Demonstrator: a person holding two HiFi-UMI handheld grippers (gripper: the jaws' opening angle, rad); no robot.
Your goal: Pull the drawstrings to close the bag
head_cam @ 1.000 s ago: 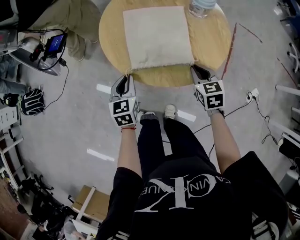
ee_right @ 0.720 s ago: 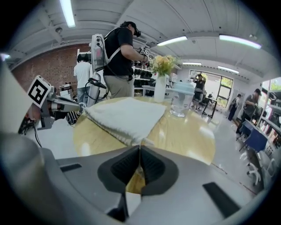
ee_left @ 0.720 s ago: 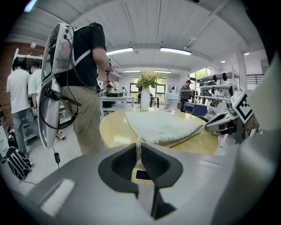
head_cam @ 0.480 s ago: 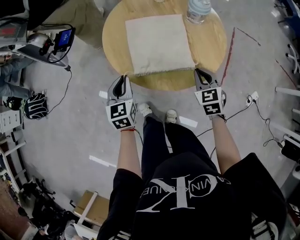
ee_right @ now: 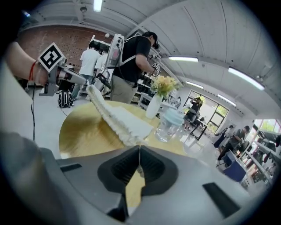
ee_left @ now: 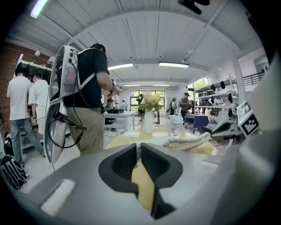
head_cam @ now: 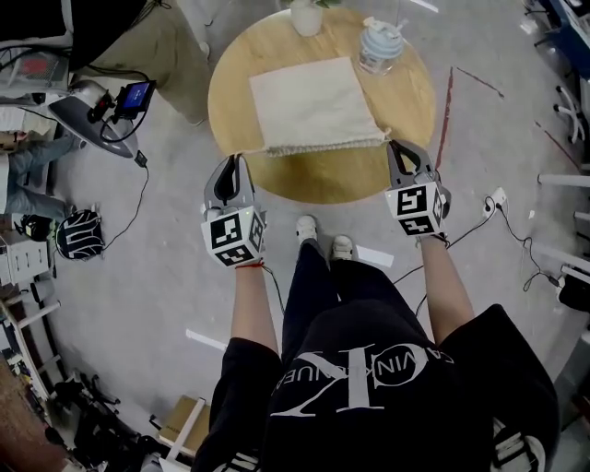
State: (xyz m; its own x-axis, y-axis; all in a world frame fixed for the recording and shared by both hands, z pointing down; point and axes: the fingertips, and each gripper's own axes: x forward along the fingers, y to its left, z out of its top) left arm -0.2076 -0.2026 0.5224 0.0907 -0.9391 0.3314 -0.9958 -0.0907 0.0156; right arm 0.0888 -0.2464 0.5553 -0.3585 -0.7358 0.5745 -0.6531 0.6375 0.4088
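A cream drawstring bag (head_cam: 309, 101) lies on the round wooden table (head_cam: 323, 177), its ruffled mouth edge toward me. My left gripper (head_cam: 238, 159) is at the mouth's left corner and its jaws are shut on a thin drawstring (ee_left: 138, 151). My right gripper (head_cam: 398, 146) is at the right corner, shut on the other drawstring end (ee_right: 139, 168). The gathered mouth edge (ee_right: 113, 117) stands up off the table as a ridge between the two grippers. In the left gripper view the same edge (ee_left: 189, 141) runs toward the right gripper (ee_left: 230, 129).
A lidded clear cup (head_cam: 380, 44) and a white vase with flowers (head_cam: 304, 17) stand at the table's far side, behind the bag. A stand with a small screen (head_cam: 106, 101), a backpack (head_cam: 78, 232) and cables lie on the floor to the left. People stand beyond the table.
Both grippers have risen at the table's near edge, still at the bag's two corners. The bag's mouth edge has lifted and drawn taut between them.
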